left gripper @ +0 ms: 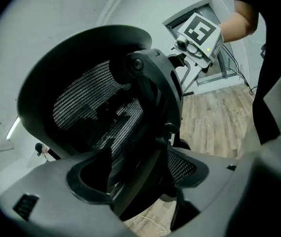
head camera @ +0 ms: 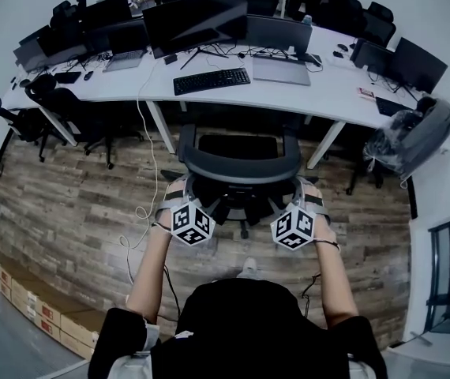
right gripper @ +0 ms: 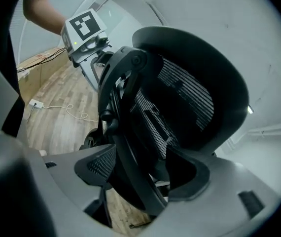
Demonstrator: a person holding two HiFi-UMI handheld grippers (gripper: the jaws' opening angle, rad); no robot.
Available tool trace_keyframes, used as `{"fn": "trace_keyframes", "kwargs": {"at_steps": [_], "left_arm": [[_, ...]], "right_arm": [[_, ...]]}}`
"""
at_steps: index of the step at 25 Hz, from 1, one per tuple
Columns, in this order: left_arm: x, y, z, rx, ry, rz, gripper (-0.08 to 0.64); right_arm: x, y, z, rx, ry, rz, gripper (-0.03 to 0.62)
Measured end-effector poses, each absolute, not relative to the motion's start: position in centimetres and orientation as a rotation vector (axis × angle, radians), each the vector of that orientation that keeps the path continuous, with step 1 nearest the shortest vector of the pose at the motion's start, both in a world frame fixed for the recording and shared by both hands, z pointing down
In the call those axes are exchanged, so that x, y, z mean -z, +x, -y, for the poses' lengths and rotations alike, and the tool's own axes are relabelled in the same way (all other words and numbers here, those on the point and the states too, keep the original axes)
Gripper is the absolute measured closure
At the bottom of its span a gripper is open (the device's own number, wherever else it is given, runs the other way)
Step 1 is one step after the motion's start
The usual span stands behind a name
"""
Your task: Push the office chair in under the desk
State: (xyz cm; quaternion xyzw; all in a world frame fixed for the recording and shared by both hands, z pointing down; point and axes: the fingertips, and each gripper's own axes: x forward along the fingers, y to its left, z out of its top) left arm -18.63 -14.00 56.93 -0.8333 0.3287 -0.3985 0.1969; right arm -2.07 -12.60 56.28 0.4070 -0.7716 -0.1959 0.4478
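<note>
1. Nearest in the head view was your dark top (head camera: 241,322). Beyond it, your left gripper (head camera: 173,192) and right gripper (head camera: 310,194) flanked the office chair (head camera: 241,166). It faced the desk (head camera: 209,93), backrest lying crosswise, seat seemingly not yet under: the pushing remained.
2. Left gripper view: jaws stood wide, the back frame (left gripper: 155,98) between them, ungripped.
3. Right gripper view: likewise wide, holding nothing.

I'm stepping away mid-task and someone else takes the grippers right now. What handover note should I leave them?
Left gripper: open, jaws astride the back frame of the office chair, not clamped.
Right gripper: open, astride the frame on the other side.
Chair faces the desk, close to its edge, not fully under.
Done: both grippers placed at the backrest.
Left: push the chair in.
</note>
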Motion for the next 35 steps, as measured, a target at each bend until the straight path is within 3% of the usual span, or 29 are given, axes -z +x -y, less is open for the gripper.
{"fn": "trace_keyframes", "kwargs": {"at_steps": [35], "left_arm": [[-59.7,-18.0,21.1,1.297,-2.125,-0.897,0.188]], "right_arm": [[-59.2,-3.2,18.6,0.54,0.863,1.862,0.267]]}}
